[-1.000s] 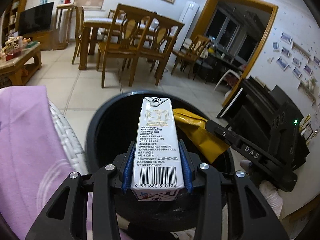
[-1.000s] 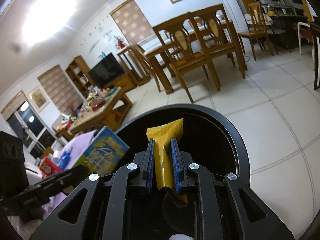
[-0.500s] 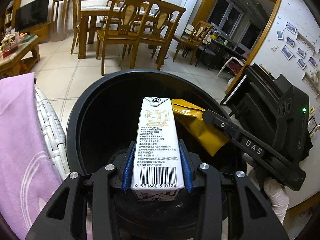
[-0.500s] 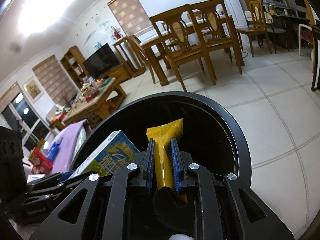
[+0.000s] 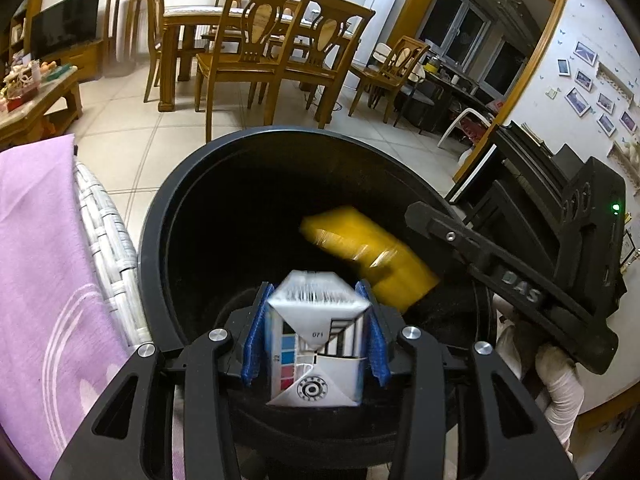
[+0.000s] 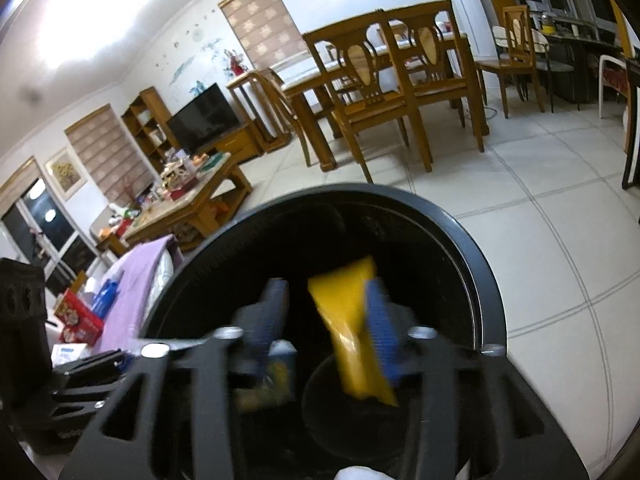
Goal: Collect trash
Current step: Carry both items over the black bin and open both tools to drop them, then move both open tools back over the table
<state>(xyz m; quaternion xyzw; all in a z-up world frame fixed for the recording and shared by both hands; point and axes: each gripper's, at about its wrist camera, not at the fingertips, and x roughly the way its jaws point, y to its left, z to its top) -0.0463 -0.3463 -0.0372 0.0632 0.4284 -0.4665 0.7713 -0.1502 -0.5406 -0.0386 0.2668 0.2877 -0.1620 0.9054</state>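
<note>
Yellow wrapper (image 6: 354, 336) slipping from just-parted right gripper (image 6: 326, 330); keep over bin (image 5: 160, 216), left gripper (image 5: 316, 334) loosening off carton (image 5: 316, 344).

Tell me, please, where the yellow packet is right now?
In the right wrist view the yellow packet hangs between the right tongs, over the black bin; their jaws have just been opening.
</note>
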